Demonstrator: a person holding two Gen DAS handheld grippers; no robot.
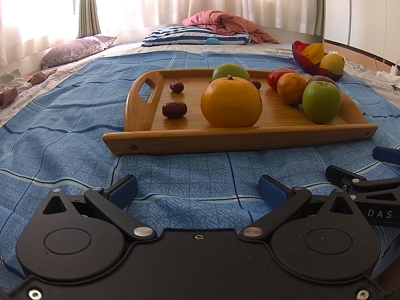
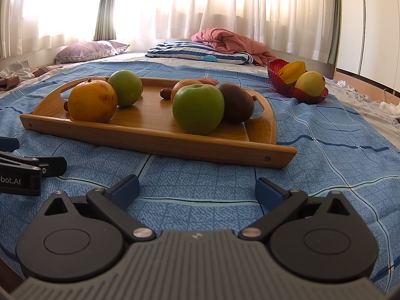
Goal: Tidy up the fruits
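Both grippers, left (image 1: 197, 190) and right (image 2: 197, 190), spread and empty; two fruits in bowl (image 2: 275, 73), most remain on tray (image 1: 225, 138), sorting barely begun.

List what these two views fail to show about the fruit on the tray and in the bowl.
- Third date: left wrist view, mostly hidden behind the big orange.
- Tomato: right wrist view, only a sliver above the near green apple.
- Red bowl: both views, its bottom is hidden by the star fruit and mango.
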